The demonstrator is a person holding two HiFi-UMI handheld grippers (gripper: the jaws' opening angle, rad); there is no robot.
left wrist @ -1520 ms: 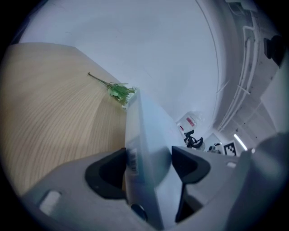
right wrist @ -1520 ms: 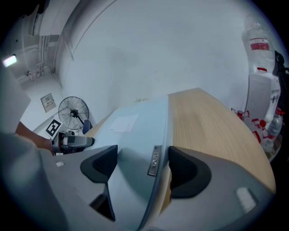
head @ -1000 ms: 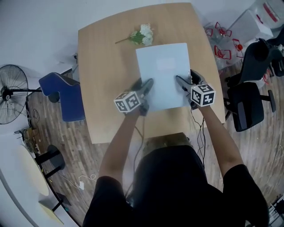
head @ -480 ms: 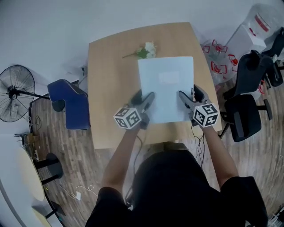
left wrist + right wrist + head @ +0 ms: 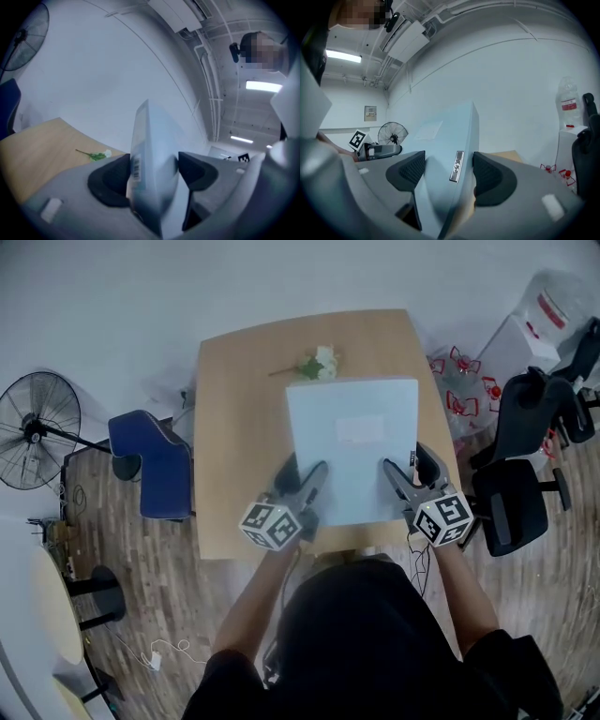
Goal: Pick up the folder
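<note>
Overhead, the head view shows a pale blue-white rectangular plastic folder [image 5: 354, 442] held above the light wooden table [image 5: 234, 427], with its near end at the grippers. The left gripper [image 5: 309, 482] grips the folder's near left edge and the right gripper [image 5: 401, 476] its near right edge. A small green sprig with white flowers [image 5: 316, 364] lies on the table just beyond the folder's far edge.

Next, the left gripper view shows both black pads [image 5: 110, 180] pressed against the folder, which stands edge-on between them, a barcode sticker [image 5: 136, 167] facing the camera. The table and sprig sit lower, to the left.

Lastly, in the right gripper view the jaws have just been closing and pinch the folder between them, a small metal strip [image 5: 457, 166] on its edge beside the right pad.
</note>
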